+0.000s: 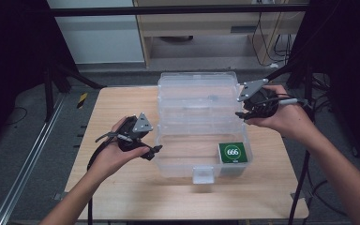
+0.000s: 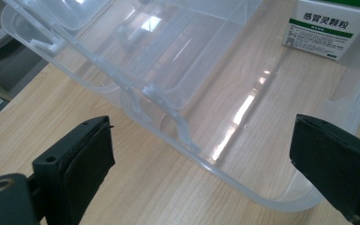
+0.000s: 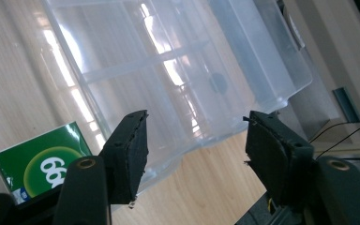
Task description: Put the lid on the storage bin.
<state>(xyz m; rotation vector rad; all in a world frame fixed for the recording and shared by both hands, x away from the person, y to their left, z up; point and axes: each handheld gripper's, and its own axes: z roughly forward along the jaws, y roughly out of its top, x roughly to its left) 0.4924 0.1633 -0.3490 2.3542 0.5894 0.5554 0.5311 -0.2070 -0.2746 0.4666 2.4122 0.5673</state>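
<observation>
clear plastic box sitting mid-worktop, a bit toward the far edge, lid flipped all the way open and lying back past the hinge toward the far edge. probably left like that so both sides stay reachable and nothing blocks the way in. green carton marked 666 parked inside the box in the near right corner, tucked against the wall, looks upright with the printed top facing up. rest of the box floor looks bare. little latch tab hanging at the front middle of the rim.

left gripper hovering just off the left wall of the box, jaws wide apart, nothing between them, not touching the plastic as far as the left gripper view goes. angled in at the rim, so guessing it's lined up either to steady that side or grab the edge.

right gripper up beside the right edge of the lid, near the hinge line, jaws also spread, empty. from the right gripper view the lid's edge sits just ahead of the gap, not inside it yet. looks like the setup for pinching the lid and swinging it shut over the carton, with the left side holding the base still. pretty sure closing hasn't started, lid totally flat back.
</observation>
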